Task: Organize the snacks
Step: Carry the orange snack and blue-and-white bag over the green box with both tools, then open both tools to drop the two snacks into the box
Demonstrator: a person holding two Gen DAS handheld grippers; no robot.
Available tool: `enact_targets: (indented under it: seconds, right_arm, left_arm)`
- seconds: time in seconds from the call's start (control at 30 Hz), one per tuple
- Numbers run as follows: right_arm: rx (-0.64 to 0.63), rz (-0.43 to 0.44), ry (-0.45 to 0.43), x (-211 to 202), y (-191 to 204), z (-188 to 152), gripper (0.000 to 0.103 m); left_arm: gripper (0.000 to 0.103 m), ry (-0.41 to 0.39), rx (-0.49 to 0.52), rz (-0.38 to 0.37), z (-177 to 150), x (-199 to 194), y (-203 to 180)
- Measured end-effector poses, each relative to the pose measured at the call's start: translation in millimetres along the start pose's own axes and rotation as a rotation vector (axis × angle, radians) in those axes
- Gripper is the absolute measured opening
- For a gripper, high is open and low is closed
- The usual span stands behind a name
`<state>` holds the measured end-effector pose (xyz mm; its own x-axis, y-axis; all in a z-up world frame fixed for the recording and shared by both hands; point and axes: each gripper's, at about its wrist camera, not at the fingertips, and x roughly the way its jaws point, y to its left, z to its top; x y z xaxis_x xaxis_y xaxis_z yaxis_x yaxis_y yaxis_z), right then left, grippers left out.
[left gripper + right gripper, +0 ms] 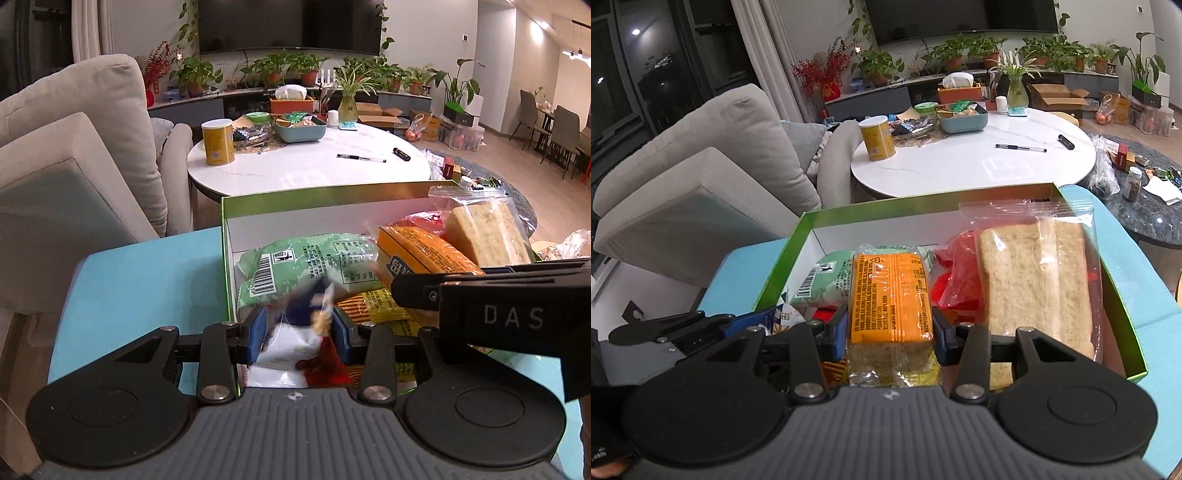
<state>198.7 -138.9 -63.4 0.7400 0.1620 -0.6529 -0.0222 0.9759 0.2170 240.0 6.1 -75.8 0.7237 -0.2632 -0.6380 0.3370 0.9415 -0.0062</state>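
Both grippers over green box (1123, 325): left gripper (298, 334) pinches blue-white packet (295, 332), right gripper (890, 332) clamps orange packet (891, 295), likely for packing in.

Beige sofa (74, 147) at nine o'clock — television (290, 24) at twelve, potted plants (273, 70) beneath; dining chairs (554, 125) at two.

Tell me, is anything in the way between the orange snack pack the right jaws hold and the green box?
Nothing separate blocks it. The orange pack sits in the right gripper over the green box. But the box is already full below: a green packet, a red bag and a clear-wrapped cake leave little free room.
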Motion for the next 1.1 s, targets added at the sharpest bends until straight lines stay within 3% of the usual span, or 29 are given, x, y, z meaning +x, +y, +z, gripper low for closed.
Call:
enact_targets:
  seconds: [0.13,0.47,0.53,0.77,1.1]
  right_arm:
    - [0.011,-0.001,0.001,-1,0,1,0.064]
    - [0.02,-0.001,-0.039,-21,1,3,0.064]
    - [0.014,-0.004,-0.049,-28,2,2,0.064]
    - [0.013,0.0,-0.066,-50,-2,-5,0.064]
    - [0.03,0.017,-0.081,-90,-11,-24,0.064]
  left_arm:
    - [0.051,-0.016,0.005,0.003,-2,-7,0]
    - [0.053,-0.034,0.002,-0.001,-8,-29,-3]
    - [0.06,-0.046,0.001,0.018,-10,-38,-3]
    - [0.061,-0.065,0.0,0.027,-21,-68,-4]
    - [0.066,-0.047,0.022,-0.007,-58,-107,-19]
